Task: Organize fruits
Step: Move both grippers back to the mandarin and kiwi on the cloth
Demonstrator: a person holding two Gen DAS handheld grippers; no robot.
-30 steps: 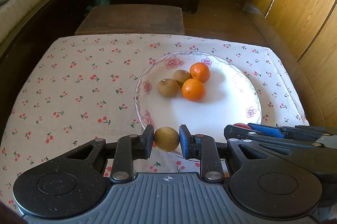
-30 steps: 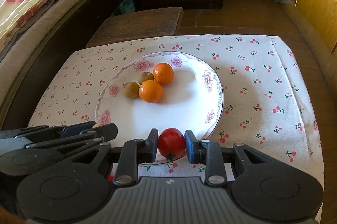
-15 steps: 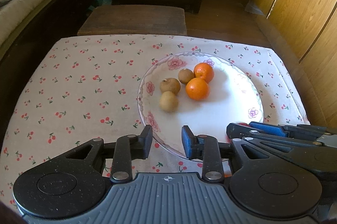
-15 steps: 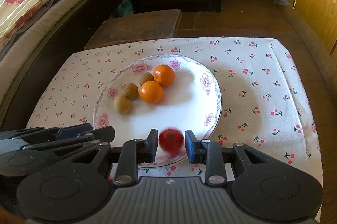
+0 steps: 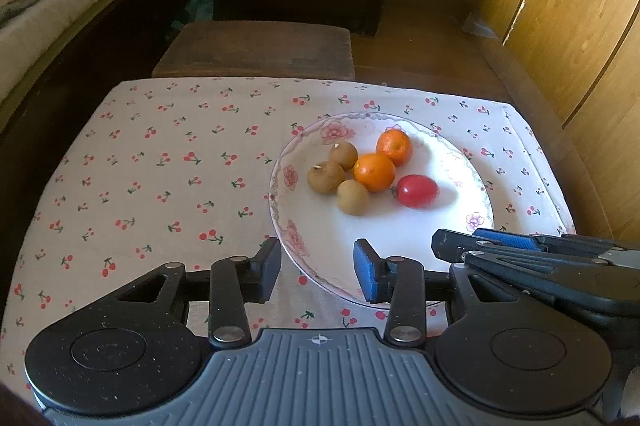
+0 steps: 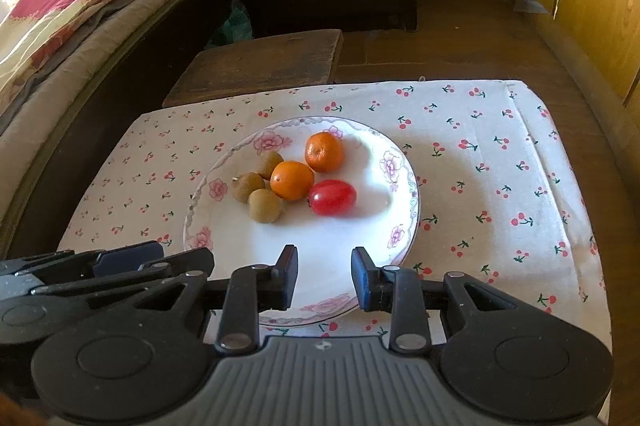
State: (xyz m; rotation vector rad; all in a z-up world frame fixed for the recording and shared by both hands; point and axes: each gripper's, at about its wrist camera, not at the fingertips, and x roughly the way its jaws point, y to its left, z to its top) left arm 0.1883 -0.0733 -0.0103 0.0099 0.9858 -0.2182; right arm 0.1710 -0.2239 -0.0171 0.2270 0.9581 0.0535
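**Fruit on plate, both claws empty: back out clean**

- All visible fruit sits on the plate (image 5: 289, 178): two oranges (image 5: 375, 172), three brown fruits (image 5: 326, 177) and a red tomato (image 5: 417, 191). They are bunched in the plate's far half. The tomato touches the near orange or lies just beside it, and is the piece nearest the tabletop's right edge.
- The plate is roughly mid-tabletop on the cherry-print cloth (image 5: 160, 166). It looks closer to the near edge than the far one, but both claws hide the near edge, so that's a guess.
- Left claw (image 5: 318, 258): jaws opening, nothing between them, hanging over the plate's near-left rim.
- Right claw (image 6: 324, 260): jaws narrowly apart, also empty, over the near rim. The two claws sit just beside each other.
- No loose fruit shows on the bare cloth in either view. My read is the placing is done, or close to it.

Doing this step well:
- Lift both claws up and back toward the near edge. Don't sweep sideways, since the rim is right under the fingertips and a clip would tip the plate.
- Move one claw at a time, because they're crowded.
- The fruit is round and the plate is smooth. The tomato probably rolls easily, so avoid jolting the tabletop or dragging the cloth.
- Before calling it finished, check the cloth that is hidden under the claws.
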